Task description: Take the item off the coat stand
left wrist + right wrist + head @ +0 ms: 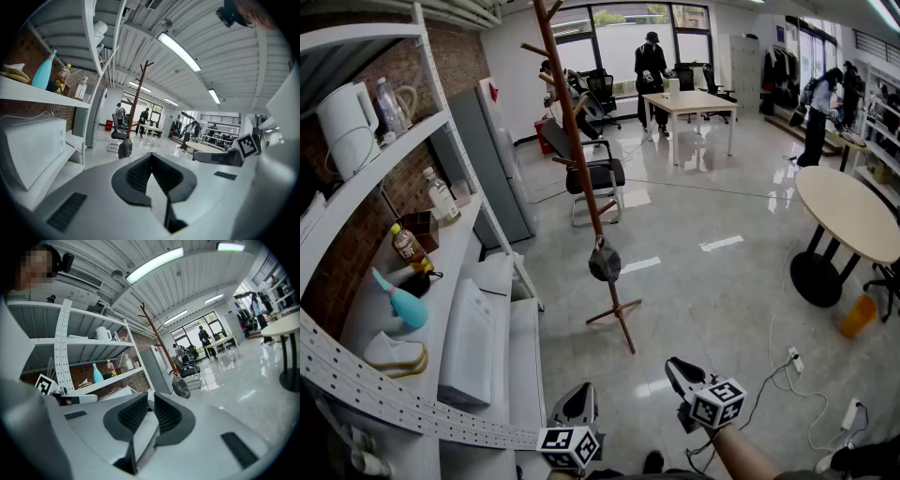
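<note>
A brown wooden coat stand (pixel 581 178) rises from the tiled floor in the middle of the head view. A dark grey cap (pixel 604 261) hangs low on it from a short peg. Both grippers are held near the bottom edge, well short of the stand. My left gripper (pixel 581 396) is shut with nothing in it, and so is my right gripper (pixel 679 368). The left gripper view has the left gripper (pixel 151 157) aimed at the stand (pixel 136 105) and cap (pixel 124 148). In the right gripper view, beyond the right gripper (pixel 151 398), the cap (pixel 180 387) hangs on the stand (pixel 157 336).
White shelving (pixel 441 122) along the left wall holds a kettle (pixel 342 122), bottles, a turquoise spray bottle (pixel 401 302) and a white box (pixel 469 342). A black office chair (pixel 591 173) stands behind the stand. A round table (pixel 848 216), cables and power strips (pixel 848 412) are at the right; people stand far back.
</note>
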Available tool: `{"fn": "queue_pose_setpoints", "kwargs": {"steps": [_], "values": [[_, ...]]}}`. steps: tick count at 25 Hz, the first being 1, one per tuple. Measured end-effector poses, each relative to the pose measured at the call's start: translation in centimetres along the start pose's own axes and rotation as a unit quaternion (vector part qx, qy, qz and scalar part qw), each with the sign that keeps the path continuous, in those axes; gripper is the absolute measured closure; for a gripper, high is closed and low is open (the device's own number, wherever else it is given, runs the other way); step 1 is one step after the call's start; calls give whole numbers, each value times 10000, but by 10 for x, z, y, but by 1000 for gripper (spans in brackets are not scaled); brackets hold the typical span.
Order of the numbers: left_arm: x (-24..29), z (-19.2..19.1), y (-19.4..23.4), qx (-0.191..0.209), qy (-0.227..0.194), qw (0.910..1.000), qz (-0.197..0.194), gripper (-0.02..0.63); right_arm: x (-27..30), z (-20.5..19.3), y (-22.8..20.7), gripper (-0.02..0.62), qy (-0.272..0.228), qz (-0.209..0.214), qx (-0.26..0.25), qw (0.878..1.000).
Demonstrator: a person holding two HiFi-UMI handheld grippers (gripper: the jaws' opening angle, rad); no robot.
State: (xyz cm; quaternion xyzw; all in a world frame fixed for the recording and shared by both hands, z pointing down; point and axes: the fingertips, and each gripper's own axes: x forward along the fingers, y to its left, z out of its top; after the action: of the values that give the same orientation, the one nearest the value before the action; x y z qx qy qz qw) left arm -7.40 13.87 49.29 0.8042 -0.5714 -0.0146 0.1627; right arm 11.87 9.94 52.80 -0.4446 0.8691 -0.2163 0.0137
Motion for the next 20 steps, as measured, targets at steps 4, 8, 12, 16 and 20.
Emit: {"fn": "queue_pose_setpoints", "kwargs": {"steps": [4,8,12,16,20], "values": [[5,-8,-1,-105,29,9999,59,600,0,7,-6,546,-9,57,55,10000],[9,-9,-2,132,106,9998,52,600,8,6,-4,546,70,150,47,9999],[23,-8,3,143,125,9998,-9,600,19,0,-9,546,145,179,-118,9997],[46,-5,11,47,168,9998,-130,600,30,14,-16,546,23,53,-30,10000],[74,8,24,51,118,9996,-266,600,49,22,-32,546,-24,-101,-61,9999]]}}
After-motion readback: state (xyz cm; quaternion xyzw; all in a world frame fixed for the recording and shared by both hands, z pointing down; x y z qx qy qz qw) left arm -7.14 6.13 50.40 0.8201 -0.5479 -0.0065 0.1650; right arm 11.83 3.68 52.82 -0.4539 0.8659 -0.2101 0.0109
